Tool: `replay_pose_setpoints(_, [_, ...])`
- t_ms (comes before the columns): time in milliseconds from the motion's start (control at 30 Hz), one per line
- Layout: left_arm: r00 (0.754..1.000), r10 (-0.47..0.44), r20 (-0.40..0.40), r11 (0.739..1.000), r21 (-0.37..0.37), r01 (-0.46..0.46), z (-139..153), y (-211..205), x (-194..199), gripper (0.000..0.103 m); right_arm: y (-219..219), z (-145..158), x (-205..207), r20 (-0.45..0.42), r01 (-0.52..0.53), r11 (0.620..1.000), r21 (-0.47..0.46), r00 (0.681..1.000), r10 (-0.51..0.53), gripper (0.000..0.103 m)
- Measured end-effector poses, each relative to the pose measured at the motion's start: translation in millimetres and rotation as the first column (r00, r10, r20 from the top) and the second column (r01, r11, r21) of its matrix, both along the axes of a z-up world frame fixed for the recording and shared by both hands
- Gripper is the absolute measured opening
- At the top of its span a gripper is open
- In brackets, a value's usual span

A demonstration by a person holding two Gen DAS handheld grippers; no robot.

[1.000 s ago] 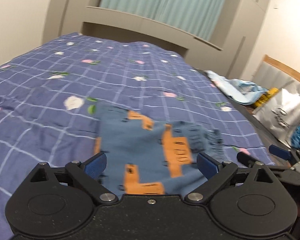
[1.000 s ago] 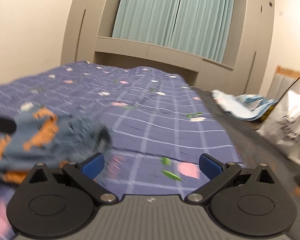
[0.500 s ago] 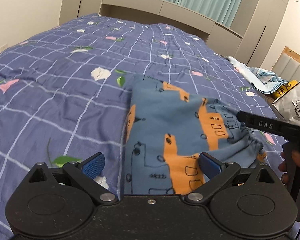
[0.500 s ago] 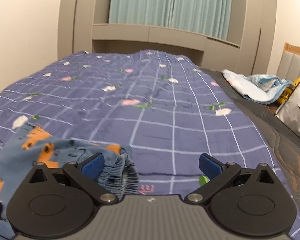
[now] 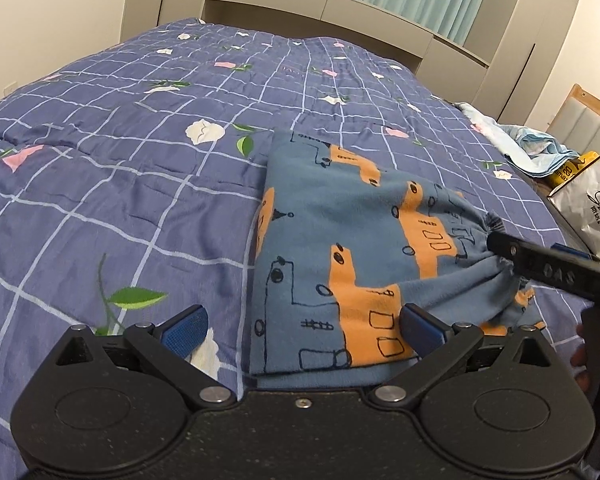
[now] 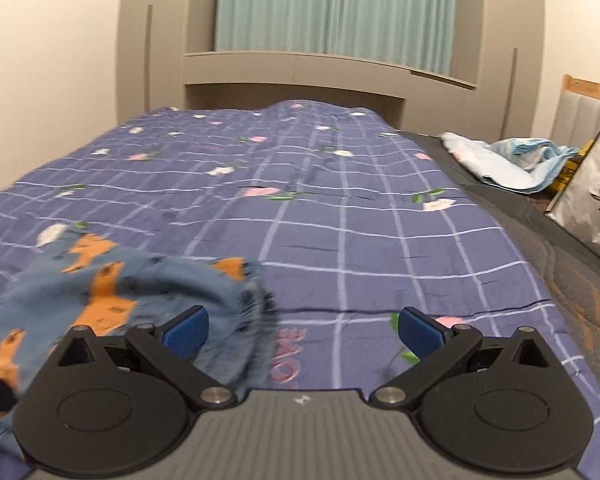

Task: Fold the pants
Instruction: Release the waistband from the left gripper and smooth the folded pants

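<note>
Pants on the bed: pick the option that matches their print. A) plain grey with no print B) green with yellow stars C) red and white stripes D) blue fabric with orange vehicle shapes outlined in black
D: the pants lying on the purple checked bedspread are blue fabric with orange vehicle shapes drawn in black outline.

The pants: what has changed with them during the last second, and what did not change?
The pants went from a loose bunch to lying folded flat on the bedspread. The right gripper drew back to their gathered waistband edge, open. The left gripper stayed open over the near edge, holding nothing.
</note>
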State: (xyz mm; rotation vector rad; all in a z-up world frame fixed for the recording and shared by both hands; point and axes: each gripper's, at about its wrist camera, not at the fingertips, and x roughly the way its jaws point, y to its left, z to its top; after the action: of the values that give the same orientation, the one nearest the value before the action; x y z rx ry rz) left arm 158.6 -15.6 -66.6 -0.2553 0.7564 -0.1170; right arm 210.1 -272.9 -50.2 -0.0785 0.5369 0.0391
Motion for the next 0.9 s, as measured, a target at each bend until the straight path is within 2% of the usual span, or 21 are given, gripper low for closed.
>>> replay_pose_setpoints(200, [1.0, -0.003, -0.009, 1.0, 0.006, 0.003, 0.2, -1.4, -4.4, 0.102, 8.2, -5.4, -24.0, -0.017, -0.014, 1.0, -0.018, 1.0, 0.014, 0.103])
replay_pose_setpoints(333, [1.0, -0.006, -0.013, 1.0, 0.01, 0.006, -0.3, -1.6, -7.4, 0.102, 4.7, -10.5, -32.9, -0.024, -0.004, 1.0, 0.003, 1.0, 0.004, 0.103])
replay_pose_setpoints(600, [1.0, -0.018, -0.018, 1.0, 0.019, 0.018, -0.3, -2.1, -13.1, 0.102, 1.5, -19.9, -49.8, 0.001, 0.003, 1.0, 0.002, 1.0, -0.003, 0.103])
replay_pose_setpoints(733, [0.999, -0.021, -0.043, 1.0, -0.021, 0.02, 6.2, 1.3, -17.6, 0.102, 2.0, -20.7, -54.1, 0.009, 0.004, 1.0, 0.001, 1.0, -0.004, 0.103])
replay_pose_setpoints(900, [1.0, -0.007, -0.016, 0.999, -0.049, 0.007, 18.1, 6.4, -18.6, 0.102, 3.3, -21.2, -58.3, 0.022, 0.002, 1.0, -0.008, 1.0, -0.001, 0.103])
